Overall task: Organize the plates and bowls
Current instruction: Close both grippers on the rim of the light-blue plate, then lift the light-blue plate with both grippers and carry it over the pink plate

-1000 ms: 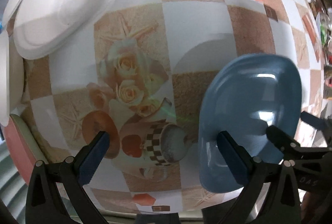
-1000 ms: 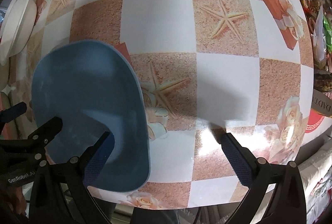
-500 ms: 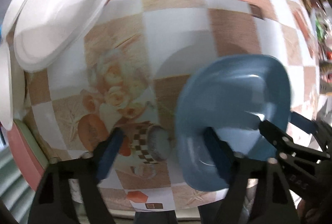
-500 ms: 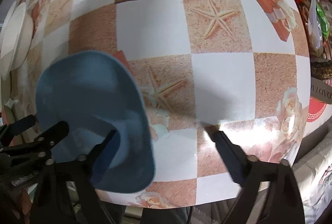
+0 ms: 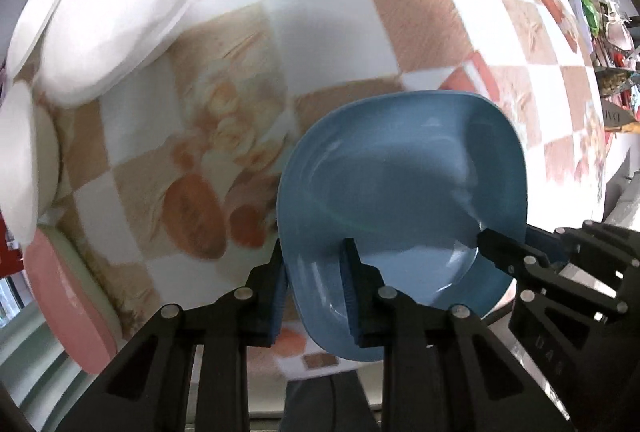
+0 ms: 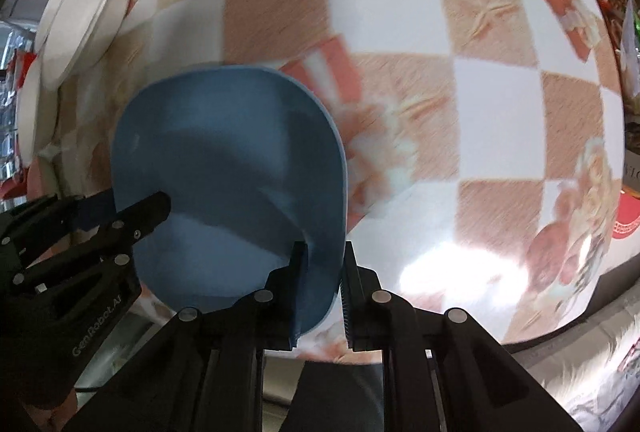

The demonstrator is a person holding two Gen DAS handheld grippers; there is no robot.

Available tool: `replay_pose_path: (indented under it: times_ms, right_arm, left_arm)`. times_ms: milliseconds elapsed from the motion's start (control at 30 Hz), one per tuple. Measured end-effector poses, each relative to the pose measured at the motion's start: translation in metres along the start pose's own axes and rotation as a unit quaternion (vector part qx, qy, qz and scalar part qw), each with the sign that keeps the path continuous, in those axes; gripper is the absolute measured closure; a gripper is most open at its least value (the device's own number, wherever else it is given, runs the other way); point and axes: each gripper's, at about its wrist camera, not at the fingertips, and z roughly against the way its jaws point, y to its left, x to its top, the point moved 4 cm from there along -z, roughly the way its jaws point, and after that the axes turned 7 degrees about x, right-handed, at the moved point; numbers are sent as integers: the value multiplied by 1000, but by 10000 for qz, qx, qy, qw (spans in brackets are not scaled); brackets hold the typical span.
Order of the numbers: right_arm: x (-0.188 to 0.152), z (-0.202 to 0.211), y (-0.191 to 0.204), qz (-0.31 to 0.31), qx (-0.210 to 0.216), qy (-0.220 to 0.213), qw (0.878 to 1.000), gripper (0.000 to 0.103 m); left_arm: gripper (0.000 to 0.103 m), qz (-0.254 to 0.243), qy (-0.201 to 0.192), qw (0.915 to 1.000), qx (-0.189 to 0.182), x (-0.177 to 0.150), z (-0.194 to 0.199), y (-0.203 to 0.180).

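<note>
1. Both grippers are clamped on the blue bowl (image 5: 400, 188). The left gripper (image 5: 314, 288) pinches one side of the rim, one finger inside the bowl and one outside. The right gripper (image 6: 322, 280) does the same on the opposite side.

2. The bowl hangs between the two grippers, over the checked tablecloth (image 5: 320, 20). It looks tilted and just off the cloth, though the blur makes any contact hard to rule out.

3. The step in hand, as I judge it, is the lift and carry of the blue bowl toward the other dishes.

4. White plates (image 5: 116, 4) lie at the far left of the table, and a pink dish (image 5: 68, 296) sits at the near left edge. All are well apart from the bowl.

5. The next move calls for both hands to travel together, keeping the same gap, so the rim neither twists nor slips.

6. Where the bowl belongs cannot be told. Wherever it goes, it should be level before either grip lets go.
</note>
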Motion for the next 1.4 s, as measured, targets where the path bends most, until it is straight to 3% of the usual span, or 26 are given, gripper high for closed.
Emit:
replay_pose_path:
  times_ms: [233, 567, 933, 1033, 1400]
  right_arm:
    - [-6, -6, 30, 243, 131, 227, 9994, 86]
    - [8, -3, 76, 696, 113, 152, 9974, 86]
    - [3, -9, 154, 1288, 199, 155, 9913, 86]
    - [0, -17, 177, 1461, 167, 166, 9890, 86]
    - [-9, -48, 264, 1956, 229, 282, 9800, 86]
  left_arm:
    - [75, 302, -66, 9995, -41, -19, 10, 32]
    - [75, 815, -361, 9960, -48, -41, 41, 78]
    - [75, 1576, -426, 9866, -68, -73, 43, 135]
    - [75, 1740, -450, 9837, -54, -94, 35, 160]
    - [75, 2231, -380, 9740, 90, -121, 32, 231]
